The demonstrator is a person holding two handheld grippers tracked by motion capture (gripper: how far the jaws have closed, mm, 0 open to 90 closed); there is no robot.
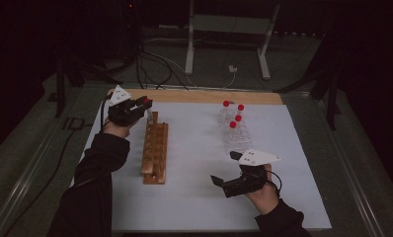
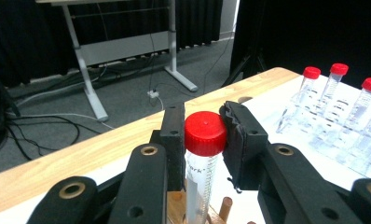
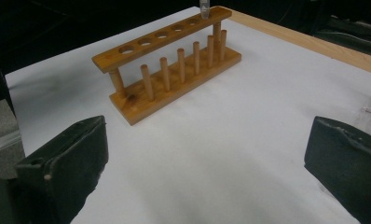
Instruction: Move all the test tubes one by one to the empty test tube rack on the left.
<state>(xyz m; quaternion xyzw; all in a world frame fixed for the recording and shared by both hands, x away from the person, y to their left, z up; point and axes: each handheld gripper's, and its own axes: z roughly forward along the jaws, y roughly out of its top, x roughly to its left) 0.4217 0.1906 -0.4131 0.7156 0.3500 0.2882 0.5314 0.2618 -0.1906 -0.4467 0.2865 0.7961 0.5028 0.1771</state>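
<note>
Left gripper [image 2: 204, 135] clamped on tube [image 2: 203, 154] — lowering into rack's [image 1: 154, 148] far hole; next, straight descent, then release. Right gripper [image 3: 207, 158] wide open, empty — idle.

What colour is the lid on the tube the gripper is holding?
Red. The cap on the tube shows best in the left gripper view.
</note>
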